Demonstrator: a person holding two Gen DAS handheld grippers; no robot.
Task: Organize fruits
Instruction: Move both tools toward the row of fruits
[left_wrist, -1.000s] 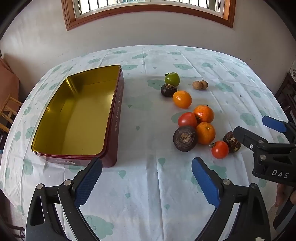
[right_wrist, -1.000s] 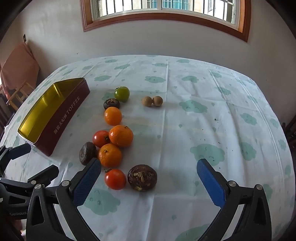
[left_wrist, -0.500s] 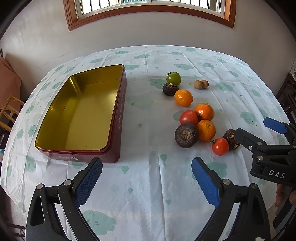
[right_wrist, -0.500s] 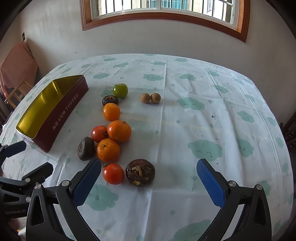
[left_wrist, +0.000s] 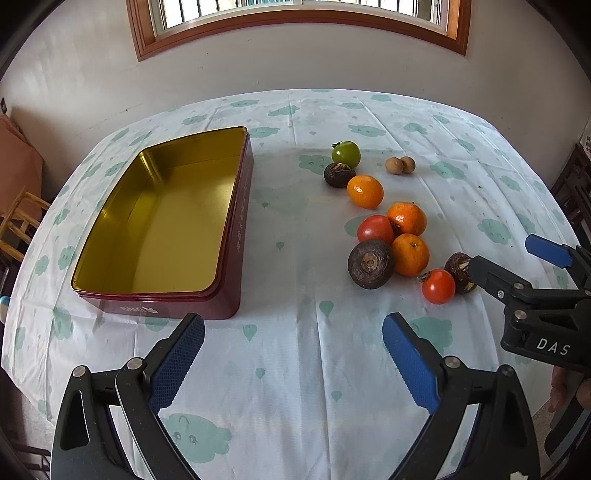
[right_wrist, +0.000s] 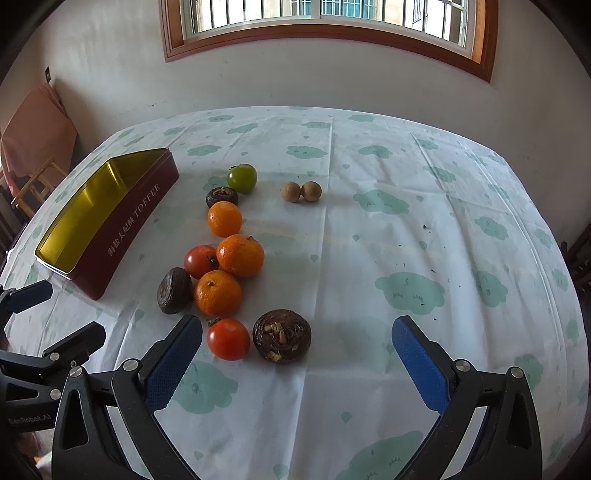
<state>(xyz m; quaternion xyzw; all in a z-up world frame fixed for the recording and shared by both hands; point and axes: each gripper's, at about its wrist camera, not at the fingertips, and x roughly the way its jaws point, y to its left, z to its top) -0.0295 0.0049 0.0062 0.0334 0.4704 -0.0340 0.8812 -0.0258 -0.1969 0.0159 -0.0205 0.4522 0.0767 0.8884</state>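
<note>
Just ahead of the right gripper (right_wrist: 295, 354), between its wide-open blue pads, sit a glossy red tomato (right_wrist: 228, 339) toward the left pad and a dark, rough-capped fruit (right_wrist: 282, 335) beside it, both loose on the tablecloth (right_wrist: 424, 229). Left gripper (left_wrist: 291, 354) also gapes, holding nothing, farther off, with the empty gold-lined toffee tin (left_wrist: 236, 236) ahead-left, long axis running away. Right looks nearer, though fisheye warps depth.
</note>
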